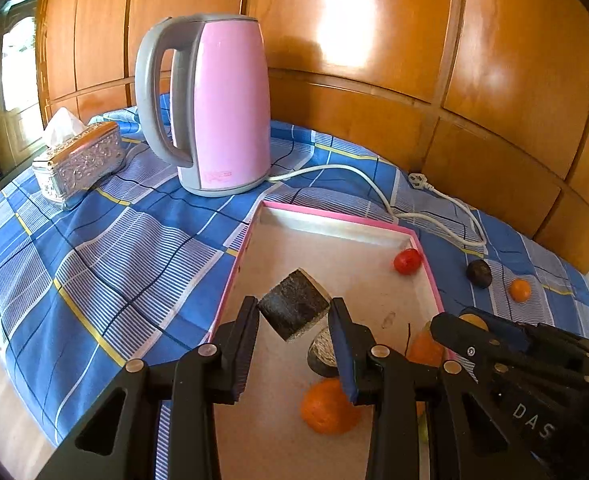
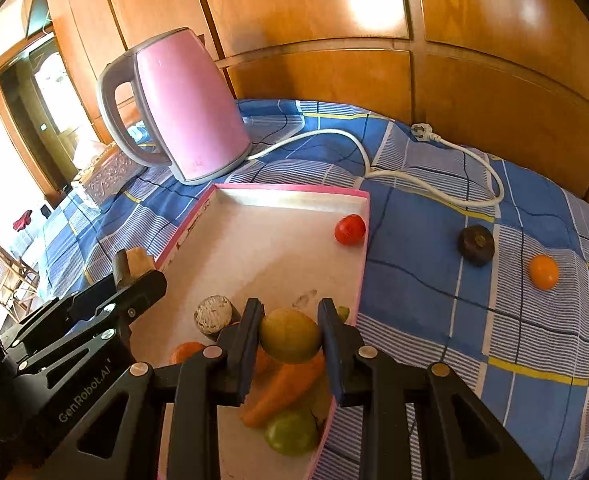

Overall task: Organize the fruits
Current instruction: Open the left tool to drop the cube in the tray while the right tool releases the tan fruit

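over a pink-rimmed tray (image 1: 336, 216) on a blue checked cloth (image 1: 106, 240), the left gripper (image 1: 294, 314) pinches a dark cut chunk of fruit (image 1: 294, 309) with a pale flat face, its two pads pressed on either side and the piece held clear above the tray floor. just to its right, the right gripper (image 2: 290, 340) is clamped tight on a round yellow-green fruit (image 2: 289, 341), also above the tray's near end. below them in the tray lie an orange (image 1: 326, 406), a second dark chunk with a pale cut face (image 2: 214, 314), an orange carrot-shaped piece (image 2: 286, 390) and a green fruit (image 2: 290, 432) at the near right edge. a small red tomato (image 2: 349, 229) sits alone in the tray's far right corner. outside the tray, to the right on the cloth, rest a dark round fruit (image 2: 475, 245) and, just beyond it, a small orange one (image 2: 543, 271). farther back stand a pink electric kettle (image 1: 218, 108), its white cord (image 1: 374, 188) looping to an unplugged plug (image 1: 417, 180), and an embossed silver tissue box (image 1: 79, 162) at far left, before a glossy wood-panelled wall (image 1: 374, 40).
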`<state>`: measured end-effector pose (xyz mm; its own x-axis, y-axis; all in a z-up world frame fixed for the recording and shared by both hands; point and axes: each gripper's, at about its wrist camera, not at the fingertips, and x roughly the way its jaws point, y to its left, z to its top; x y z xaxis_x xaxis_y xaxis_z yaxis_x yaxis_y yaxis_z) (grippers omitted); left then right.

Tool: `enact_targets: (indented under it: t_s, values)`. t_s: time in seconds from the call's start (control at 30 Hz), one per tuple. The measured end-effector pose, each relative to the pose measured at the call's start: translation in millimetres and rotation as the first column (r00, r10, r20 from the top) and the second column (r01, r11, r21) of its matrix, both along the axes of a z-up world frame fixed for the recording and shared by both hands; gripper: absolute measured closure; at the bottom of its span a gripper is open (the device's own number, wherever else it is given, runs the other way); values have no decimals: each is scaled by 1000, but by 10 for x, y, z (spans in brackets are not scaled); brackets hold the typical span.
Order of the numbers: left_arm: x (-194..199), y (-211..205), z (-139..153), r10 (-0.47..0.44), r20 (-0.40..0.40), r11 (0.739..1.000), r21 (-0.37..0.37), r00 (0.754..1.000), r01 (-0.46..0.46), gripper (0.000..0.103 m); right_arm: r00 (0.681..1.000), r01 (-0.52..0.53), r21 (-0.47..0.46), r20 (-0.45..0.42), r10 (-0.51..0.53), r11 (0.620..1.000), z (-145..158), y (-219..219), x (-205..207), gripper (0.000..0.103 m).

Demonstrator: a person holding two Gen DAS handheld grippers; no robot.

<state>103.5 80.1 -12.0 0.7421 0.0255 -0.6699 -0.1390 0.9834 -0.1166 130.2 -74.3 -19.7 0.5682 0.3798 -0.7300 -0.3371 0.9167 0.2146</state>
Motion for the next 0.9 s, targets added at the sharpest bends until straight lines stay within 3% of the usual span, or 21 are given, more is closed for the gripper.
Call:
enact_targets:
  t_s: [0.57, 0.7, 0.9]
  values:
    - [-25, 32, -53, 9, -19, 999, -41, 1000, -10, 65, 999, 13, 13, -32, -12, 1000, -115, 62, -4, 69]
    - [-83, 17, -47, 8, -18, 999, -51, 1000, -9, 58, 998, 35, 21, -46, -34, 999, -140, -16, -67, 69]
    - [-191, -36, -61, 9, -21, 999, -45, 1000, -10, 58, 996, 65, 23, -58, -64, 998, -168, -115, -204, 68]
